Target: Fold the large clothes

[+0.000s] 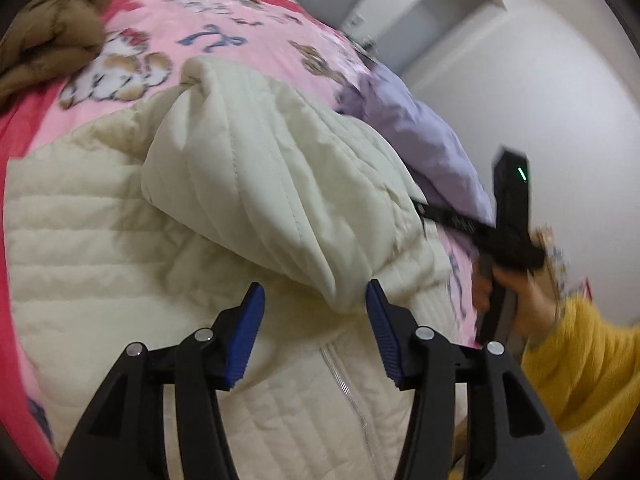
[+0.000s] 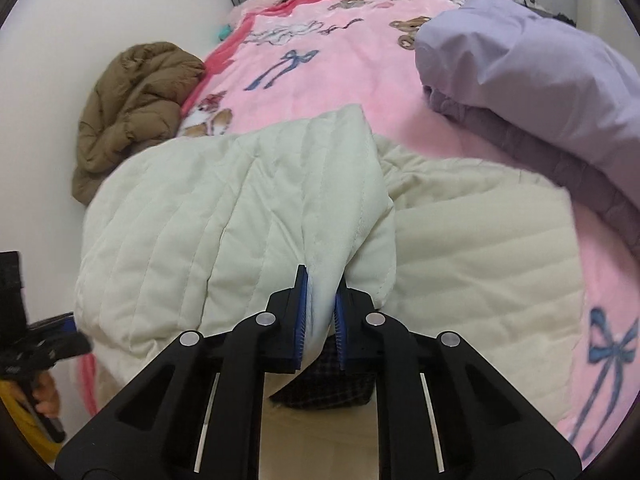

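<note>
A cream quilted jacket lies spread across a pink cartoon-print blanket on a bed, midway through a fold. The right gripper is clamped on a bunched edge of the jacket, seemingly the end of a sleeve or side panel, and holds it lifted over the garment's body, with a dark checked lining showing just beneath the jaws. The left gripper hovers with its blue pads spread apart and holding nothing, just above the jacket near its zip. The step in hand appears to be carrying the raised flap inward across the front; the next move likely calls for laying it flat on the torso and letting go, while the free tongs pin or smooth the cloth. The padding looks thick and springy, so the fold may not stay down unaided. A brown puffer coat sits heaped by the wall and a lilac duvet lies bunched at the blanket's other edge, both apart from the jacket.
</note>
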The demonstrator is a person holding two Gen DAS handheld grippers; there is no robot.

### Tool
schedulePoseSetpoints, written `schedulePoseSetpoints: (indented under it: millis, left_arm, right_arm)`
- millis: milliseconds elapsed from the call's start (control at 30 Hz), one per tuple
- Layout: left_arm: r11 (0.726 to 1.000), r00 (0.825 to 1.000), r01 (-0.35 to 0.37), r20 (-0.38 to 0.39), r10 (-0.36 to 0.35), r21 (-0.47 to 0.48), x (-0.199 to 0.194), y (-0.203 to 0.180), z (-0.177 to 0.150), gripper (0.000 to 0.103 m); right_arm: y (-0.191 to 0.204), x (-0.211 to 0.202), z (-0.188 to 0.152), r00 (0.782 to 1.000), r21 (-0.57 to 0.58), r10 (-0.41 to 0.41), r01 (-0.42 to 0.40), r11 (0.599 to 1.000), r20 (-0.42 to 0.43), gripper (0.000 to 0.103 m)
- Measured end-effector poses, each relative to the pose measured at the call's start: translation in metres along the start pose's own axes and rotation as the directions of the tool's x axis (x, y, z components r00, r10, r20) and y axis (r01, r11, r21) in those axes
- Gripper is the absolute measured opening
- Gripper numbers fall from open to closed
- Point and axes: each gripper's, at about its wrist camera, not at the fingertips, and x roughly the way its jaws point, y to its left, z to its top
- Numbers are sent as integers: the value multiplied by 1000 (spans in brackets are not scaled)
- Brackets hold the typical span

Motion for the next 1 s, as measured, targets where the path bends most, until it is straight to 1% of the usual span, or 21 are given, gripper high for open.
schedulePoseSetpoints:
  millis: [33,67,133,200,267,300,333,367,433,500,567,600,633,700,733,767,833,900,933,967,1000]
  left_arm:
    - [1000,1000,-3,-7,3,10,0,0,-1,53]
    - [1000,1000,-10,-12,10,10,-3,4,-1,52]
    - [999,1000,-22,3,22,-32,-7,17,1,53]
    - [993,999,-16,46,21,-117,-12,36,9,52]
    - [980,995,-2,100,22,-198,-11,54,21,53]
    - [975,993,8,119,19,-220,-9,58,26,53]
    - [968,990,21,138,14,-250,-5,64,32,57]
    - [961,990,30,142,10,-274,1,69,37,58]
    - [953,990,60,137,-20,-296,11,74,42,58]
    - [950,990,67,143,-24,-305,18,75,44,58]
    - [947,986,71,166,-19,-312,20,75,42,57]
    - [944,984,68,180,-10,-323,20,76,40,45]
    - [943,983,47,181,14,-330,21,77,40,28]
    - [949,982,-28,171,85,-313,22,74,37,11]
    - [953,978,-56,174,112,-299,19,70,35,7]
    - [955,974,-81,182,137,-284,15,65,35,6]
    - [957,966,-96,205,156,-275,0,54,34,5]
    - [961,962,-86,230,149,-262,-25,41,32,5]
    - [964,962,-75,235,137,-254,-34,37,31,5]
    - [969,966,-62,231,118,-237,-43,33,27,5]
    - [974,972,-56,213,104,-220,-47,29,25,5]
  right_arm:
    - [-2,1,2,1000,4,-13,14,1000,-2,11]
    - [-4,1,4,1000,12,-5,5,1000,-6,11]
    - [-7,1,7,1000,25,16,-16,1000,-6,11]
    - [-6,3,6,1000,13,14,-14,1000,-13,11]
    - [-5,4,4,1000,4,14,-14,1000,-18,11]
    - [-4,5,3,1000,7,16,-15,1000,-18,11]
    - [-4,5,3,1000,14,17,-16,1000,-16,11]
    - [-3,5,3,1000,20,20,-20,1000,-19,12]
    - [-4,6,4,999,34,26,-25,999,-20,13]
    - [-3,8,4,999,31,26,-25,999,-26,14]
    - [-1,11,4,999,8,18,-18,1000,-36,14]
    - [1,12,4,999,-9,8,-9,1000,-36,14]
    - [3,13,4,999,-25,3,-4,1000,-36,14]
    - [5,10,5,1000,-29,10,-11,1000,-26,12]
    - [5,8,6,1000,-20,21,-22,1000,-23,12]
    - [6,3,8,1000,-16,22,-22,1000,-12,10]
    - [8,-11,9,999,-24,28,-27,999,28,8]
    - [14,-33,8,997,-63,12,-8,998,75,8]
    - [15,-39,7,996,-76,8,-1,997,86,7]
    - [17,-46,5,995,-88,2,7,996,97,7]
    - [16,-47,2,997,-94,-1,9,996,83,7]
